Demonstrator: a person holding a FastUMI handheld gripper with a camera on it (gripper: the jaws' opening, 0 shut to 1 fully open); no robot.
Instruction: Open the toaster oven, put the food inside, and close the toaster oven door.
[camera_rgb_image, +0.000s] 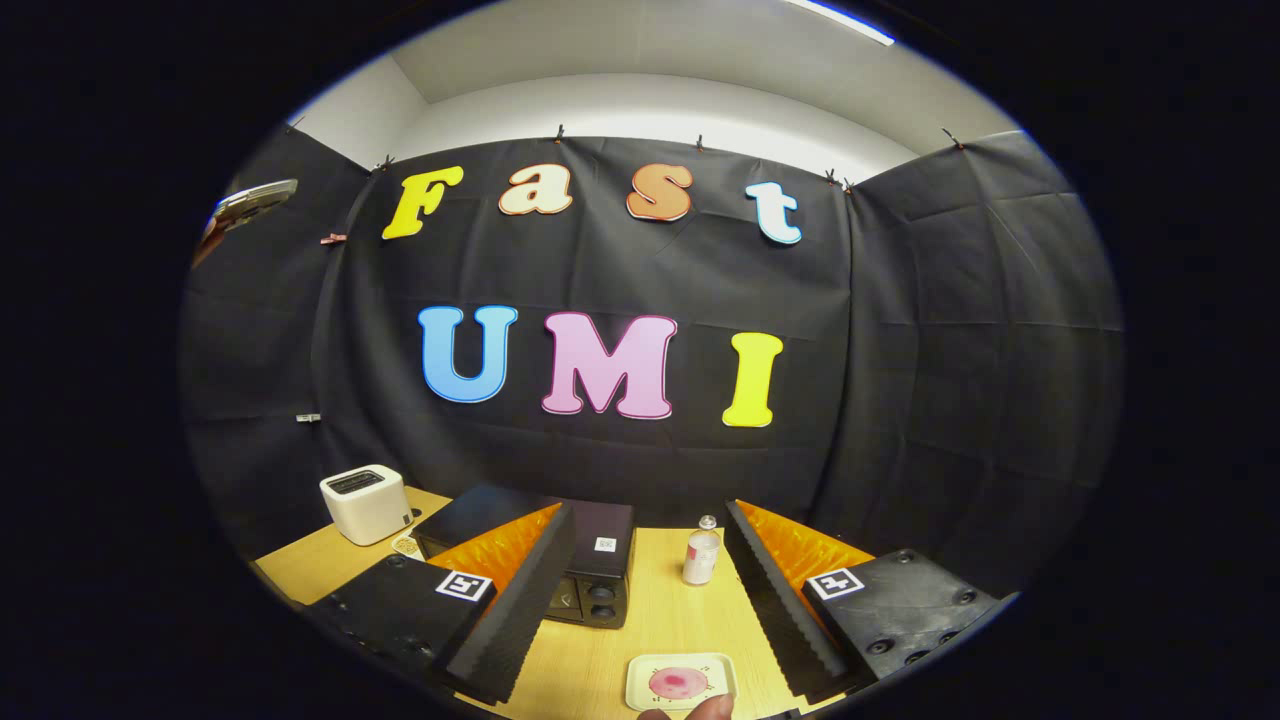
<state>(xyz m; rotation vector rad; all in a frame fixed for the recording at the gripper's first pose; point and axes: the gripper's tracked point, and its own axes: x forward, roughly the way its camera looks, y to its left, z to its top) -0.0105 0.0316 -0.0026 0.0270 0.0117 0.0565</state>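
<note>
Above the wooden counter (655, 610), the claw (655, 600) hangs spread wide, pinching nothing.

Beyond its left finger (500, 610) sits the black toaster oven (585, 575), door shut, knobs facing the claw. A white toaster (366, 503) stands toward the counter's far left corner. Between the fingers, a small can (701, 555) stands upright on the counter, and a pale tray (680, 680) carrying a pink round of food (678, 683) rests at the near edge, a fingertip (700, 708) touching it.
</note>
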